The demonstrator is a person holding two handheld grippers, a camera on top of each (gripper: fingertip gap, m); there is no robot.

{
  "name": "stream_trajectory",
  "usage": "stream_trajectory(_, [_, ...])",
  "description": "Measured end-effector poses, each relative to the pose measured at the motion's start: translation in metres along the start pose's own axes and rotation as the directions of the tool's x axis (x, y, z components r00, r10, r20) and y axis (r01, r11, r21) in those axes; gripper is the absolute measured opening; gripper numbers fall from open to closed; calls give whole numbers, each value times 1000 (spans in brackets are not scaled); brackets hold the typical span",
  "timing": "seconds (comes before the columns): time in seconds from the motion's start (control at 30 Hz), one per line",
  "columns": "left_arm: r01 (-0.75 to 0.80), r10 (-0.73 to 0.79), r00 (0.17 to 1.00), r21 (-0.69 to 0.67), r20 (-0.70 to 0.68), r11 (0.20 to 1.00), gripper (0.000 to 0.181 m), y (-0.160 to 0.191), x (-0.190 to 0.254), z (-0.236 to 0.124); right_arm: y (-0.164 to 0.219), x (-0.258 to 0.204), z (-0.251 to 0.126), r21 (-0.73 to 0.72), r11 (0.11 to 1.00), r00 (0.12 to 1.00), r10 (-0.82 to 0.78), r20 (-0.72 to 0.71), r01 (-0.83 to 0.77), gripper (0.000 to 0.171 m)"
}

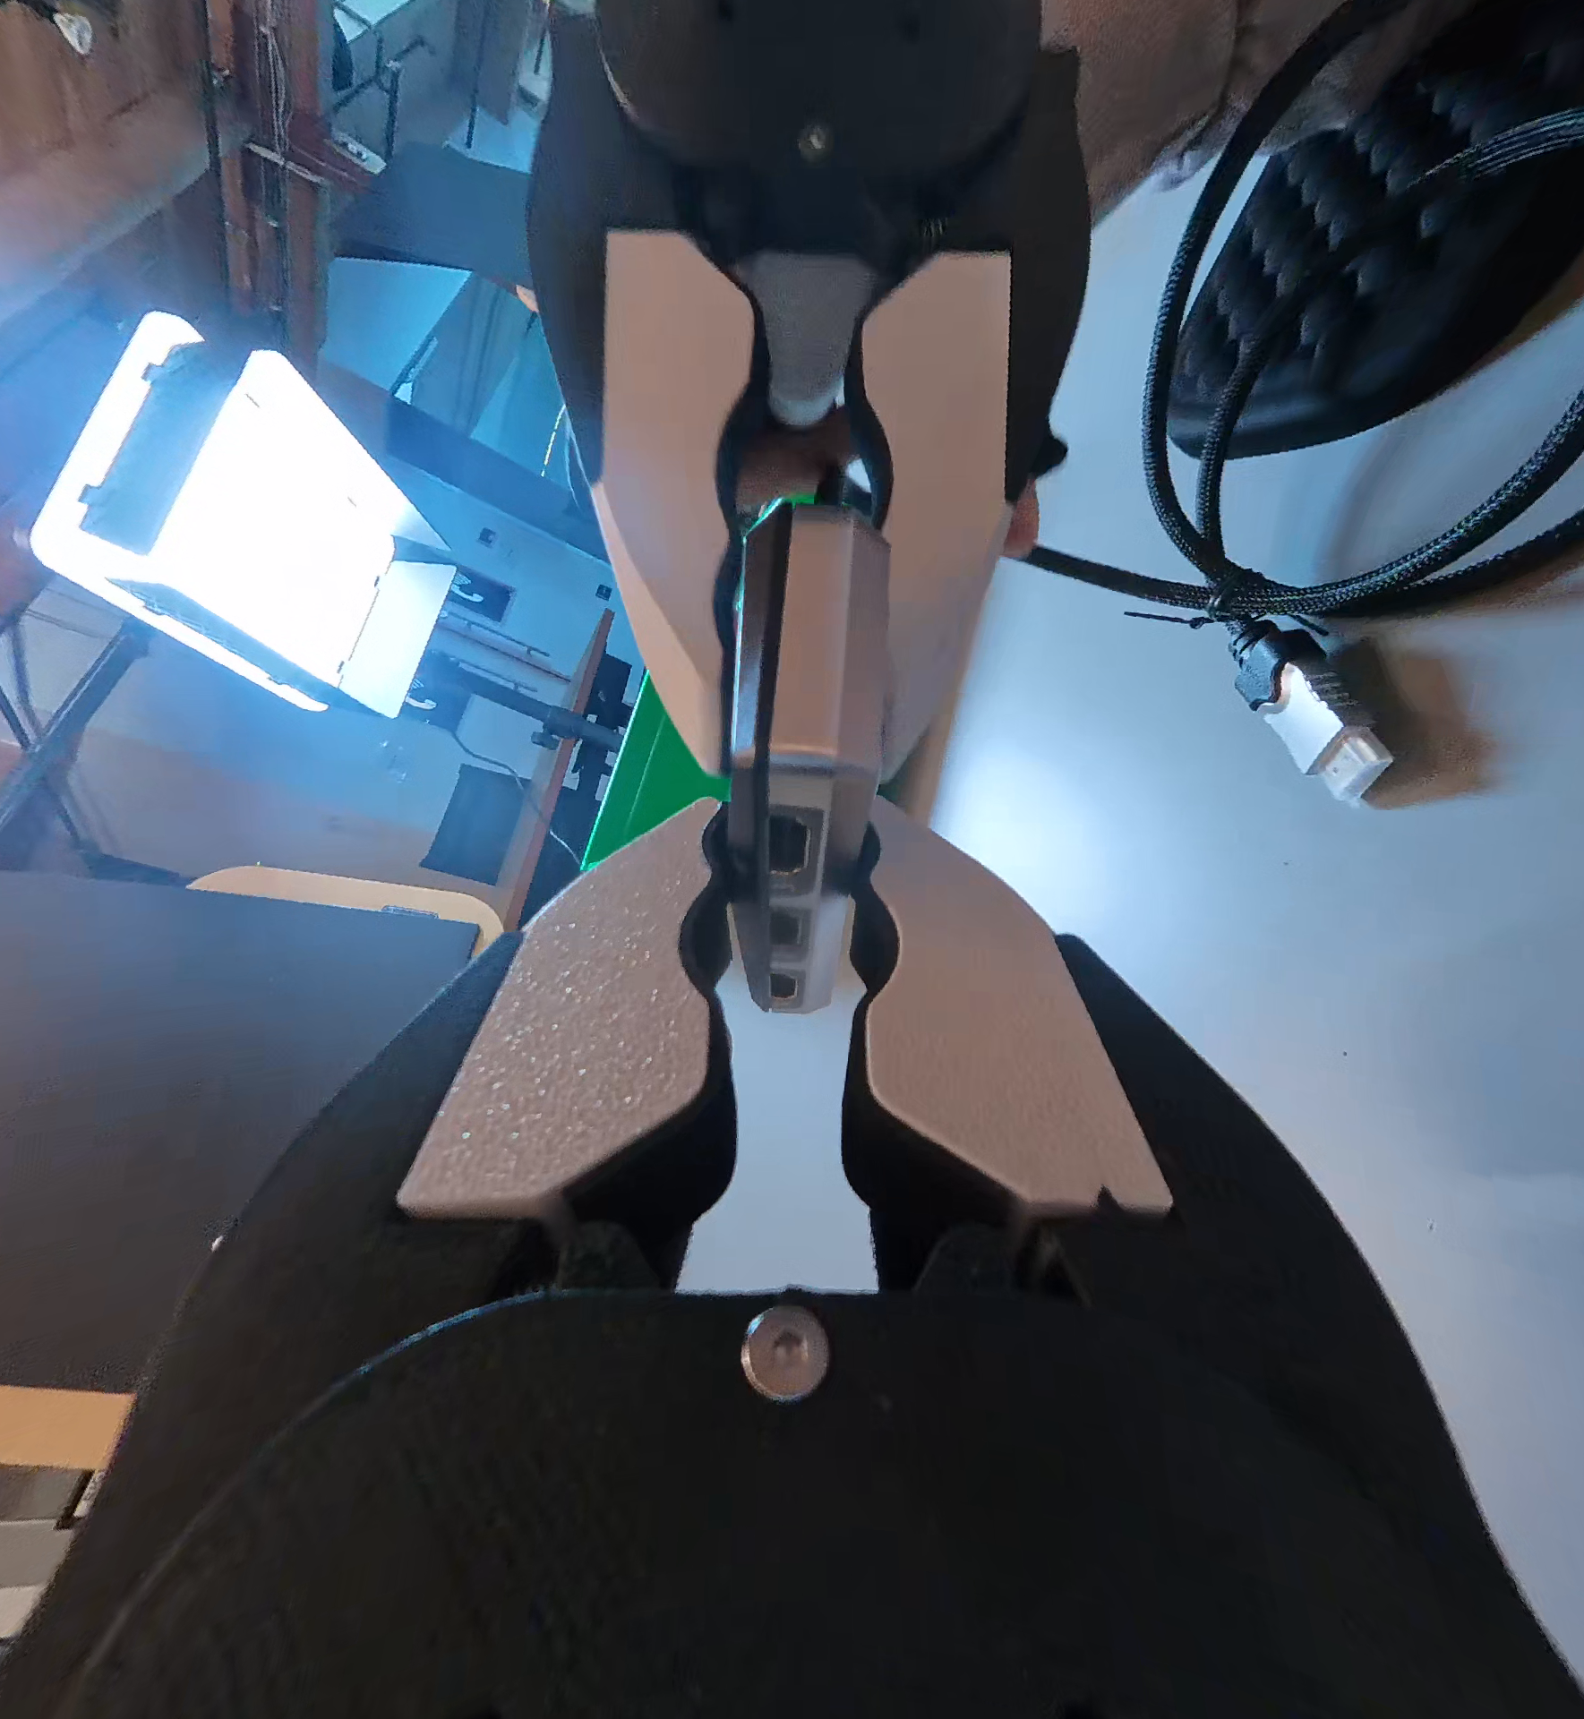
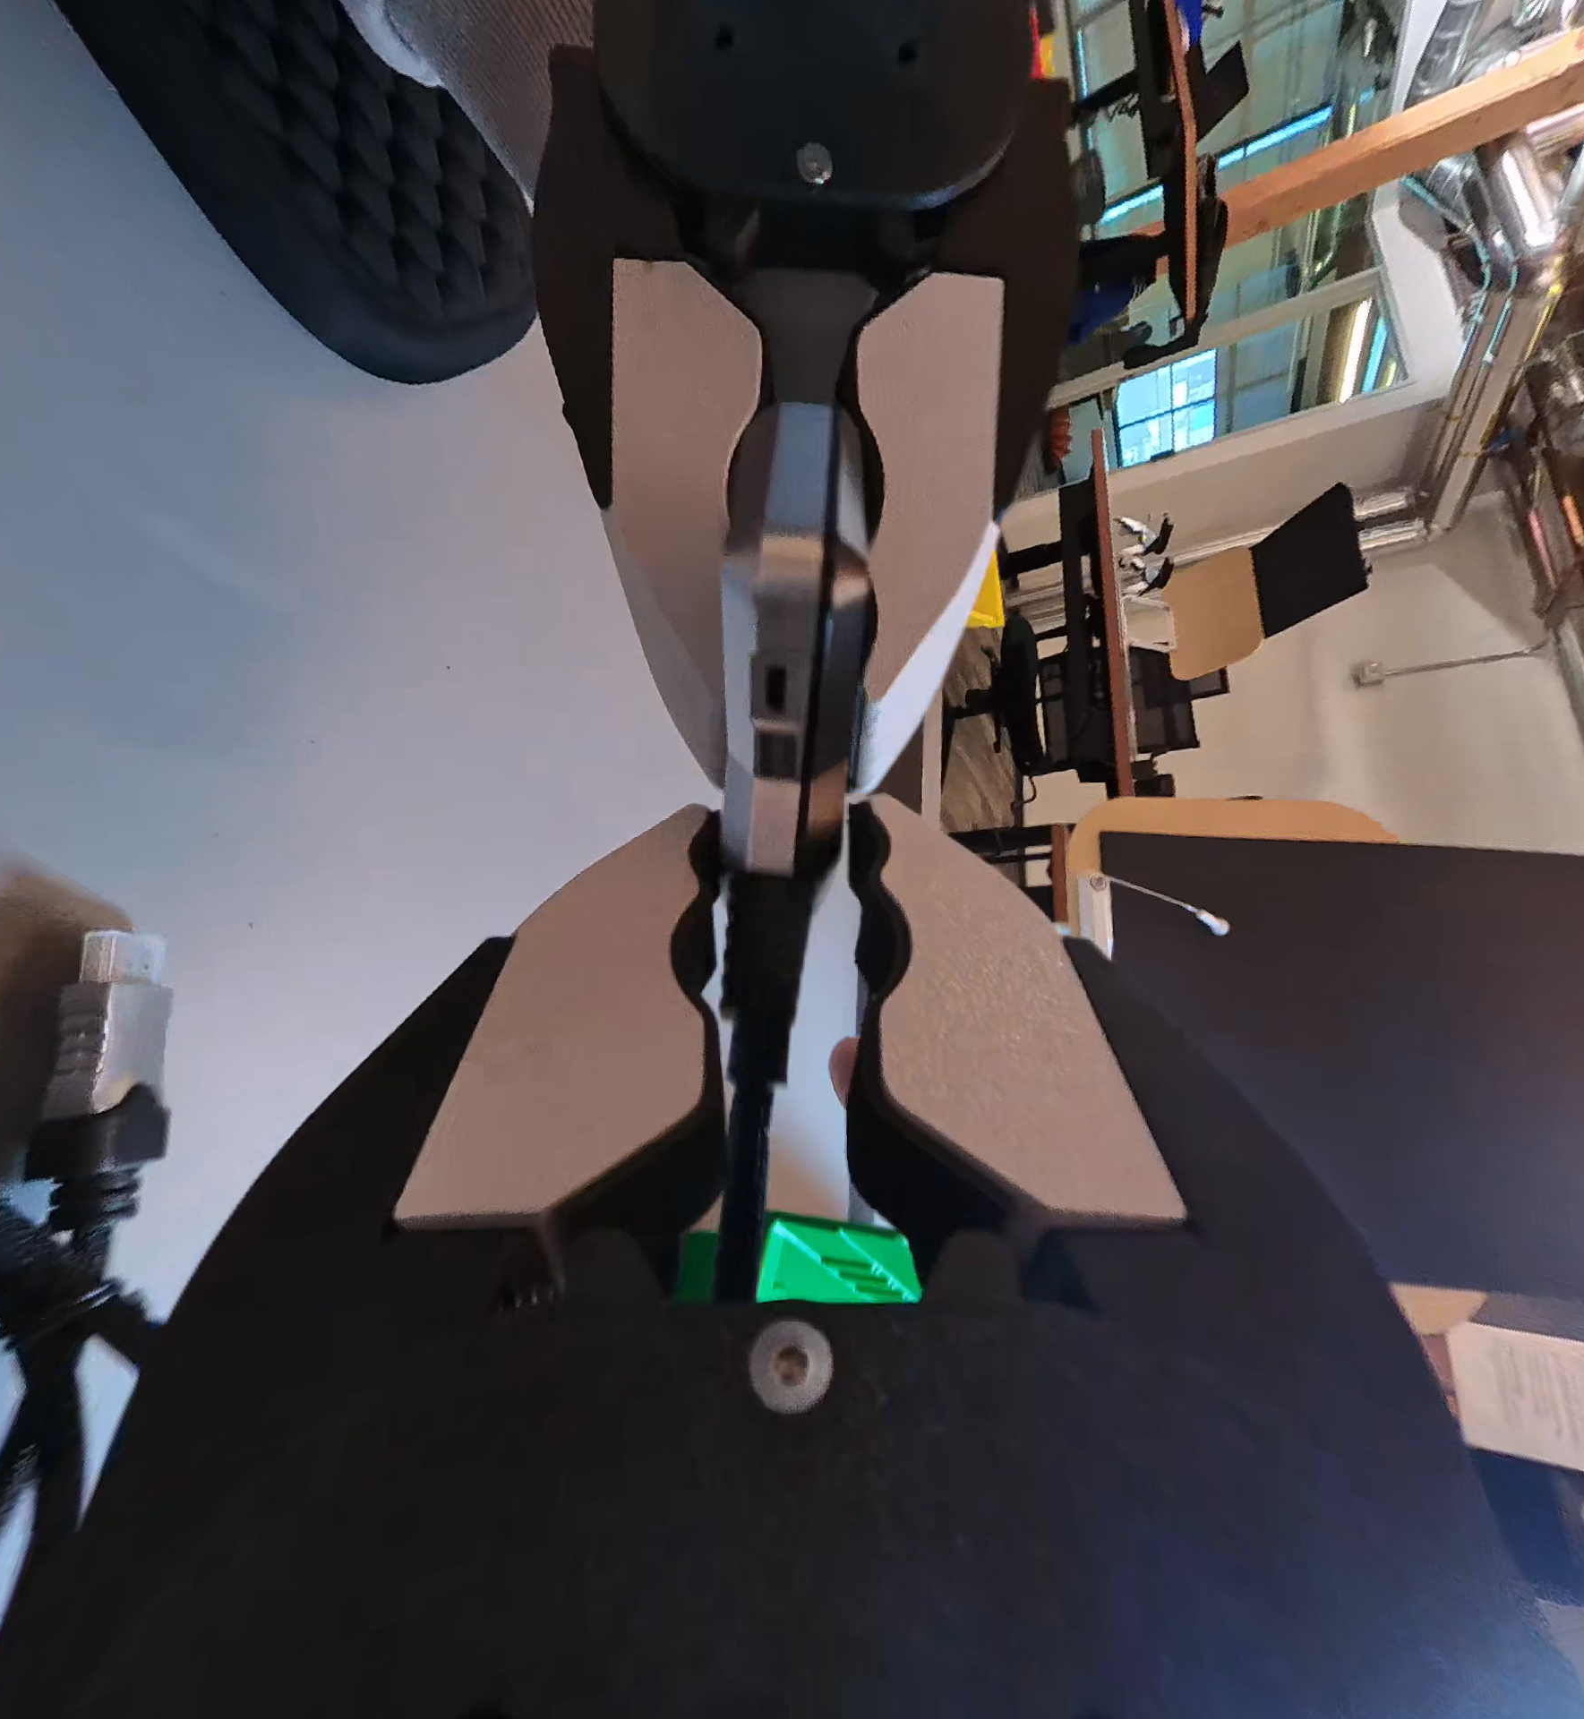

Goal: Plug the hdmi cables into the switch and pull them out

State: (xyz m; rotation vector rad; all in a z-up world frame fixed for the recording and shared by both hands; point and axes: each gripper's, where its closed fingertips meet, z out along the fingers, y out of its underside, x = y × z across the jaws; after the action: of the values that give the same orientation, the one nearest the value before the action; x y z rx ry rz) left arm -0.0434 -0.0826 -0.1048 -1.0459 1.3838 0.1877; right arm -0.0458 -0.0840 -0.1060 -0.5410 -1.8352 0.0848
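The HDMI switch (image 1: 811, 670) is held above the white table (image 1: 1234, 1070), on edge, between two pairs of tongs that face each other almost tip to tip. Its long axis is laid along the line from one pair to the other.

The left tongs (image 1: 788, 893) are pressed against the end where three empty ports are seen, opening towards the left wrist camera. The right tongs (image 2: 783, 865) are pinched on the opposite end of the switch (image 2: 783, 651), where a black cable boot (image 2: 760, 977) leaves it and runs back between the fingers. Whether the pads also bear on that boot cannot be told.

A second HDMI cable (image 1: 1169, 372), black and braided, is left on the table, and its silver plug (image 1: 1323, 735) lies free, well apart from both pairs. It is found to the right of the switch in the left wrist view and to the left in the right wrist view (image 2: 109, 1014), so it lies off to one side of the switch's axis, not in line with the ports. Which pair is nearer cannot be judged. One pair would probably have to be released to fetch it.
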Motion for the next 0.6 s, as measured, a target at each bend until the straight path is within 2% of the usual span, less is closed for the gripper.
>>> stream_trajectory(0.1, [-24,24,1000,-27,0,999,23,7,4,1,3,-4,10,-12,999,999,-32,-32,32,24])
stream_trajectory(0.2, [31,-31,1000,-32,4,999,23,17,3,3,10,-2,18,-76,997,997,-28,-71,22,24])
stream_trajectory(0.3, [259,-260,962,-31,-78,966,27,30,11,6,20,-7,27,-132,990,999,37,-37,-42,23])
stream_trajectory(0.43, [539,-531,838,39,-128,841,33,30,-3,-2,31,4,20,-117,986,991,113,-75,-122,23])
stream_trajectory(0.5, [632,-627,775,96,-78,769,33,32,-30,-15,44,16,10,-123,979,981,147,-127,-163,23])
stream_trajectory(0.6, [653,-636,748,-38,191,757,30,83,-81,-53,62,33,-8,-110,963,955,221,-197,-246,23])
